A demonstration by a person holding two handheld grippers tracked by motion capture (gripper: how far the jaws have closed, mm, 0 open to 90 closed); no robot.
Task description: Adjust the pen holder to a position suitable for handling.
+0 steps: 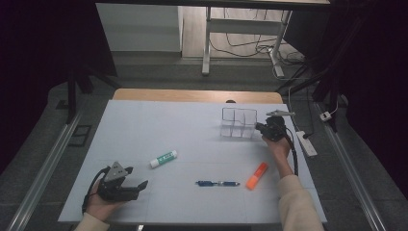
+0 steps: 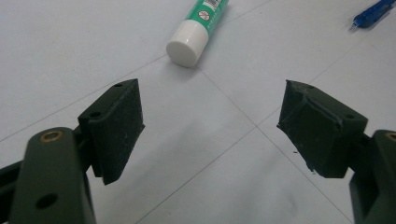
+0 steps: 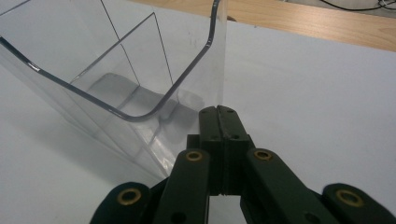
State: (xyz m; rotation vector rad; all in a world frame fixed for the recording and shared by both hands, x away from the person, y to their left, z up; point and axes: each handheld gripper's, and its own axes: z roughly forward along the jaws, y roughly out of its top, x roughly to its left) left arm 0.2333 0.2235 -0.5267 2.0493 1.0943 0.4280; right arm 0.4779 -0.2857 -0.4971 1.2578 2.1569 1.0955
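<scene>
Your right gripper (image 3: 219, 116), jaws pressed together on the clear organizer's (image 1: 239, 122) near wall, sits at its right side; your left gripper (image 2: 210, 126) gapes wide and empty; the glue stick (image 2: 198, 25) lies just ahead, cap toward it, long axis running away.

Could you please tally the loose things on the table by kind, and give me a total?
Glue stick: 1
Pen: 1
Highlighter: 1
Clear organiser: 1
Total: 4
</scene>
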